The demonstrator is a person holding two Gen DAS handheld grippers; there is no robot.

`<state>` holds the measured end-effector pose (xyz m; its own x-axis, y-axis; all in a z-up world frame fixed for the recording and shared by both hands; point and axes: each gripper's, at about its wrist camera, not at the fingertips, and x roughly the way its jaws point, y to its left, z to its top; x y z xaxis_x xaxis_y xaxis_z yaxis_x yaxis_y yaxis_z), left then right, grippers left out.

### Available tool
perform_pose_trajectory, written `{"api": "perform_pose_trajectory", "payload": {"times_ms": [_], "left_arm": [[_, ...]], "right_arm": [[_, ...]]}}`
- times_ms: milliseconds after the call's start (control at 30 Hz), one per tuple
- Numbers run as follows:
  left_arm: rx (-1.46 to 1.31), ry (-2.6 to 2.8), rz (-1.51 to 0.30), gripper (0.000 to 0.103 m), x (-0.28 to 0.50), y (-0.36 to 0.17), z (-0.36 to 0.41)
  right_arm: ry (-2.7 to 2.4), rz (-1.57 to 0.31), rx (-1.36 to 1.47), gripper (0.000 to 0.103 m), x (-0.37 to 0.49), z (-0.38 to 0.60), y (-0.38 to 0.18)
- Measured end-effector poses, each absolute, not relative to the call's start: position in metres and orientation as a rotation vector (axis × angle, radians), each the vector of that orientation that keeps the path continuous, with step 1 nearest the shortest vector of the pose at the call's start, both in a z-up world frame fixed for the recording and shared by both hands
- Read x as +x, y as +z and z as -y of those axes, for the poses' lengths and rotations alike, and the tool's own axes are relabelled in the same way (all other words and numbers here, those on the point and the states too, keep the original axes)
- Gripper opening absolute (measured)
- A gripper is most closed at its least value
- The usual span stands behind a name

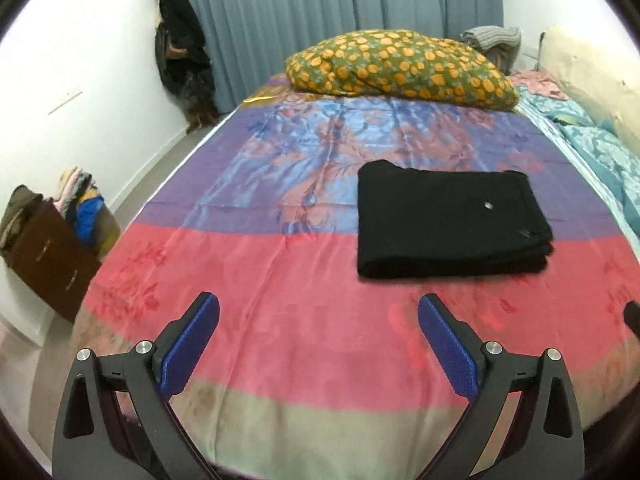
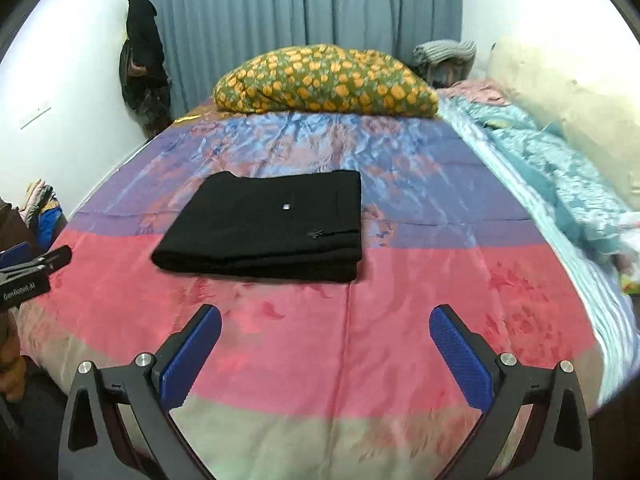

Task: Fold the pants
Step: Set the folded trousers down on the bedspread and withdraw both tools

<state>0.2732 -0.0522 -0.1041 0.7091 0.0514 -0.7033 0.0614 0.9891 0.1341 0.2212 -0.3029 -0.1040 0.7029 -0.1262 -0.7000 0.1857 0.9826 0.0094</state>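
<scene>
Now the black pants (image 1: 452, 220) lie folded in a flat rectangle on the bed (image 1: 280, 340), across the purple and pink stripes of the cover, well below the flowered pillow (image 1: 400, 66). Both the left tool (image 1: 318, 320) and the right tool (image 2: 325, 334) stand wide open, empty, above the cover and apart from the pants.
</scene>
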Motion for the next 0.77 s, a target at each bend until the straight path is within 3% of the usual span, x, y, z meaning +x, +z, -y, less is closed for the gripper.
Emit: {"api": "perform_pose_trajectory", "payload": {"times_ms": [267, 767], "left_arm": [[0.076, -0.045, -0.791, 0.100, 0.213, -0.091, 0.045], [0.090, -0.062, -0.789, 0.100, 0.199, -0.093, 0.052]], "right_arm": [[-0.204, -0.787, 0.035, 0.103, 0.165, 0.262, -0.095], [-0.231, -0.745, 0.044, 0.103, 0.155, 0.262, -0.075]]}}
